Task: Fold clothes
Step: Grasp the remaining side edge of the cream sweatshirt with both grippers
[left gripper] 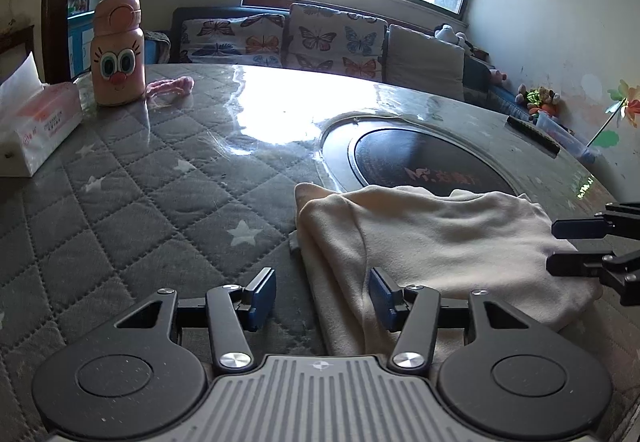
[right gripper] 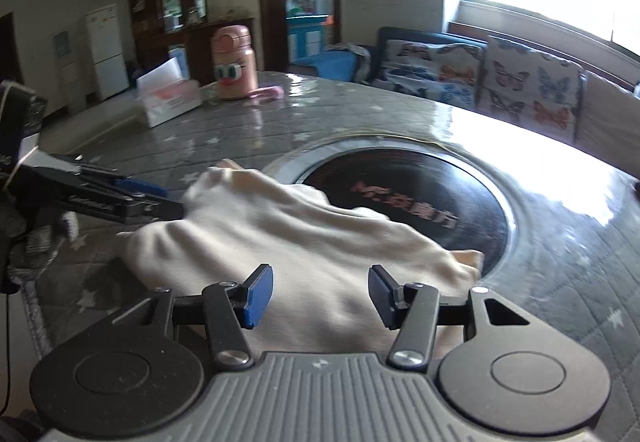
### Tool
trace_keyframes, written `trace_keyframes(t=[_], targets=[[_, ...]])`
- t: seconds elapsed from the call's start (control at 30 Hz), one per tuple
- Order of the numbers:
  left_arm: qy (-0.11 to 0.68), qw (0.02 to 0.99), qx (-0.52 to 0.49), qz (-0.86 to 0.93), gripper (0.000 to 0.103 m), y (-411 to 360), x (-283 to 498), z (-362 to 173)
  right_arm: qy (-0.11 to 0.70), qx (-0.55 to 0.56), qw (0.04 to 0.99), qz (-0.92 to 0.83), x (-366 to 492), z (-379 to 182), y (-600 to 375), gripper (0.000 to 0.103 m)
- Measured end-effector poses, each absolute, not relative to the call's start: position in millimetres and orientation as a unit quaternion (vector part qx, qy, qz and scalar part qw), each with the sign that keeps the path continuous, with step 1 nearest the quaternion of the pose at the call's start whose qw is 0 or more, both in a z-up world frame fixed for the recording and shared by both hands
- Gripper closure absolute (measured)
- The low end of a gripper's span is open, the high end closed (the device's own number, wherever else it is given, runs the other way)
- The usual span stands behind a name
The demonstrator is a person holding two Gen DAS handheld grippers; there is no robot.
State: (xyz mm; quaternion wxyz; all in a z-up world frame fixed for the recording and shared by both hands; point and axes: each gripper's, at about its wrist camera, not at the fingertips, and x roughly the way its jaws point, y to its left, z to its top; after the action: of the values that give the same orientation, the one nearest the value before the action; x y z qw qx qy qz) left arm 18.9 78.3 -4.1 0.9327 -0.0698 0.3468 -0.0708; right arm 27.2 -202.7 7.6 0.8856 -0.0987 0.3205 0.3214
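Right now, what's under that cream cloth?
The cloth lies on the quilted grey table cover, and its far edge overlaps the round black cooktop set in the table. Whatever sits beneath its middle folds is hidden.

- The black round glass cooktop [left gripper: 420, 162] set into the middle of the table carries reddish-orange lettering. In the right wrist view [right gripper: 404, 202] it begins with the Latin letters "Mr." followed by Chinese characters, which are too blurred to read with certainty.
- The white and pink rectangular tissue box [left gripper: 36, 130] has small red print and a round red logo on its front face. This print is too small to make out.
- A small patch of green glowing marks [left gripper: 585, 189] sits on the far right rim of the table. They are not legible.
- The dark side of the left gripper [right gripper: 92, 204] bears faint pale lettering, too blurred to read.
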Motion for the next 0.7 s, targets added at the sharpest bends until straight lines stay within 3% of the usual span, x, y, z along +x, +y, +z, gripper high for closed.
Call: trace_keyframes(t=[0.27,0.47,0.7], targets=[[0.339,0.935,-0.089,-0.055,0.048,92.4,21.3,10.0,0.315,-0.134,0.861,0.375,14.7,9.0,-163.9,0.049],[0.341,0.934,-0.097,-0.043,0.036,99.2,23.0,16.0,0.31,-0.165,0.836,0.421,2.8,4.9,-129.9,0.049],[0.352,0.926,-0.129,-0.046,0.035,103.5,29.2,14.1,0.294,-0.214,0.806,0.466,-13.8,-3.9,-90.9,0.049]])
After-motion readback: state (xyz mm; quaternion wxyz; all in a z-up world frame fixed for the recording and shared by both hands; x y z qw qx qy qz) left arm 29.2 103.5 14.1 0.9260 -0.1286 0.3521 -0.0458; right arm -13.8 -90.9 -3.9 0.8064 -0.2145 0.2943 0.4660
